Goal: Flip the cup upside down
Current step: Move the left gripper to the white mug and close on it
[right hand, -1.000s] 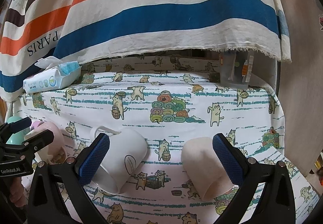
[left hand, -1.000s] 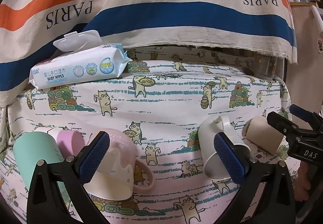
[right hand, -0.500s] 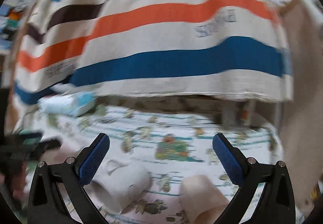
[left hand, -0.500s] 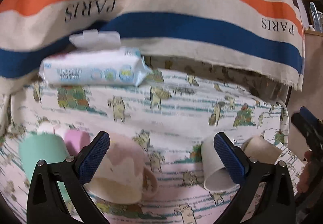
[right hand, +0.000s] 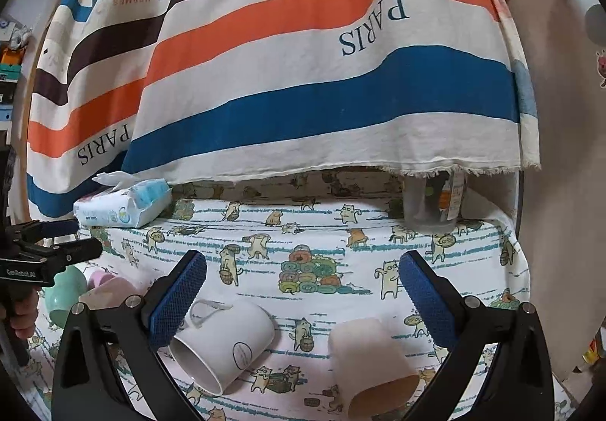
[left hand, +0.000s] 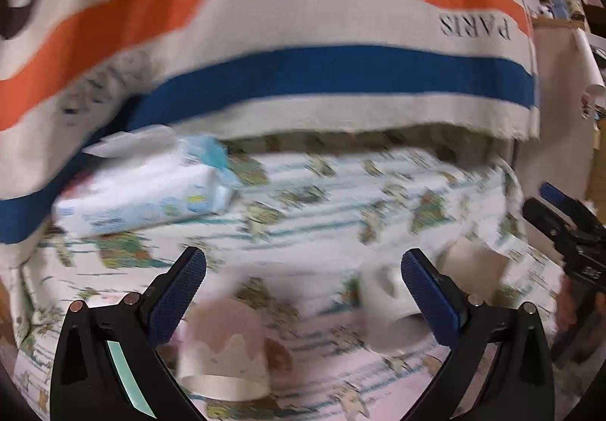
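A white mug (right hand: 223, 341) with a handle lies on its side on the cat-print cloth, mouth toward me, below my right gripper (right hand: 301, 292), which is open and empty. A beige cup (right hand: 373, 360) lies on its side to the mug's right. In the blurred left wrist view my left gripper (left hand: 303, 292) is open and empty above a pink-and-cream cup (left hand: 223, 349); the white mug (left hand: 386, 311) and beige cup (left hand: 473, 262) lie to its right. The left gripper also shows at the left edge of the right wrist view (right hand: 49, 250).
A baby-wipes pack (right hand: 121, 205) lies at the back left. A clear jar (right hand: 435, 205) stands at the back right. A mint cup (right hand: 64, 296) and small pink cup (right hand: 100, 279) sit at the left. A striped cloth (right hand: 303, 80) hangs behind the table.
Both grippers have lifted and pulled back, so the cups sit lower in view. The left view is blurred by motion. The cups have not moved.
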### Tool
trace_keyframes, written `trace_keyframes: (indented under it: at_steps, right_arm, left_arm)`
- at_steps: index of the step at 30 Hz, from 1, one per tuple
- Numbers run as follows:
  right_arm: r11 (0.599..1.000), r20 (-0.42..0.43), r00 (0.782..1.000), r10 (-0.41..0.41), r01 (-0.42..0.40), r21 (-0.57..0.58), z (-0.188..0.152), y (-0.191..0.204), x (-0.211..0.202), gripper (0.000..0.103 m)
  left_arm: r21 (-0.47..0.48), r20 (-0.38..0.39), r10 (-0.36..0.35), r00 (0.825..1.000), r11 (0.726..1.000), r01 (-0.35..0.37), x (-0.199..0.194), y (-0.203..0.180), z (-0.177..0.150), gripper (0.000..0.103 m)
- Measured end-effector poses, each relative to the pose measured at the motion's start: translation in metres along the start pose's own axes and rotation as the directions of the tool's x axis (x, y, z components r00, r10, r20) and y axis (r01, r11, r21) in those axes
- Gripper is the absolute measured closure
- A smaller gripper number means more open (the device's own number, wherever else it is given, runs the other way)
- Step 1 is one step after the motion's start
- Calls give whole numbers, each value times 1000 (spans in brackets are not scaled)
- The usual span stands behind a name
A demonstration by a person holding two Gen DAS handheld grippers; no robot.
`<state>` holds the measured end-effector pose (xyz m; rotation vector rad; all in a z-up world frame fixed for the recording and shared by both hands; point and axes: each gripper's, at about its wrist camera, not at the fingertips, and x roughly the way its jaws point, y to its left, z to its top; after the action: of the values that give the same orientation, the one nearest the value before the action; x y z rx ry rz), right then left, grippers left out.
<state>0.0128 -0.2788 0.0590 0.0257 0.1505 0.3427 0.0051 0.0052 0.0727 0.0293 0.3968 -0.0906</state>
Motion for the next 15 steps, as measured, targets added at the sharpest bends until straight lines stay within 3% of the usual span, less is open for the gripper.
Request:
trace_keyframes:
  at_steps: [3,6,10,12,15]
  right_arm:
    - [1000,-13,1000,4,-4,24,1,-7,2,1]
    - [1000,-19,1000,-15,15,14,0,-8,4,3]
    - [1000,-55,998,-5,6,25,-3,-10,12,8]
    - [1000,-77,997,-4,6,26,-6,-10,17,12]
    - [999,-102,995,2,2,37,-10,-12,23,13]
  left_arm:
    - [3,-101,-74,992,997,75,13,-11,6,1]
    - [-15,-220,-122,968,992,122,32,-25,4,2]
    - [-86,-332,-203,921,979,184,60,-40,-1,27]
    - [-146,-365,-246,898,968,206,74,-43,-2,31]
    - [-175,-394,-256,883,964,202,93,-51,0,43]
